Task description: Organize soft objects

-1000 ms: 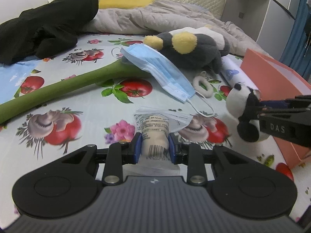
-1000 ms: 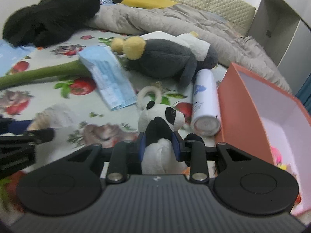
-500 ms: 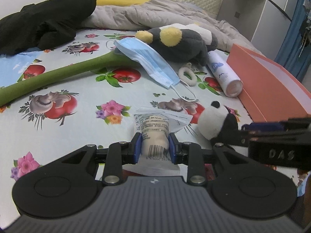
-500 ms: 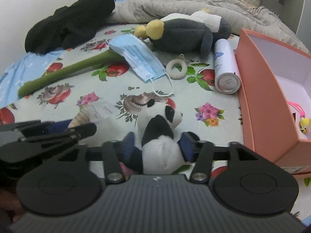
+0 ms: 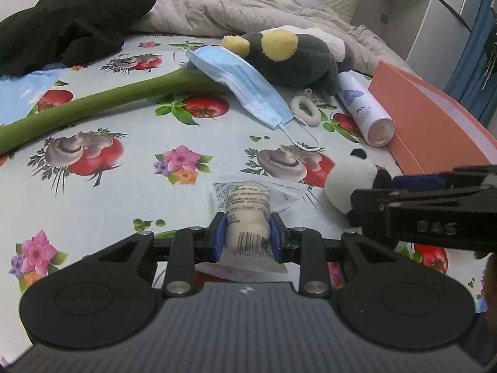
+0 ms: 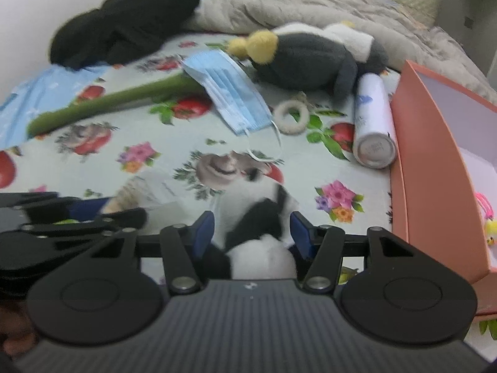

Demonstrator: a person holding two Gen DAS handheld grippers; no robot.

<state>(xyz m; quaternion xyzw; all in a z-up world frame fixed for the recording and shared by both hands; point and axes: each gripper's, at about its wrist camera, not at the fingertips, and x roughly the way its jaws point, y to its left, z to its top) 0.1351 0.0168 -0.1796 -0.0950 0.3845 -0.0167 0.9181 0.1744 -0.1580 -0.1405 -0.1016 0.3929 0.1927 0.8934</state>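
My left gripper (image 5: 247, 233) is shut on a small cream soft item in a clear printed wrapper (image 5: 247, 211), held low over the fruit-print bed sheet (image 5: 124, 130). My right gripper (image 6: 252, 233) is open, its blue pads spread on either side of a small panda plush (image 6: 257, 214), which looks blurred between them. The panda (image 5: 348, 186) also shows at the right of the left wrist view, beside the right gripper. A large grey and yellow plush (image 5: 295, 56) lies further back.
An orange box (image 6: 435, 171) stands open at the right, a white spray can (image 6: 372, 121) against it. A blue face mask (image 5: 242, 84), a white ring (image 5: 306, 110), a long green plush stem (image 5: 93, 102), black clothing (image 5: 68, 21) and a grey duvet (image 5: 248, 12) lie behind.
My right gripper has opened from its grip on the panda plush, and the panda has dropped lower between the pads. The left gripper keeps its hold and has shifted slightly.
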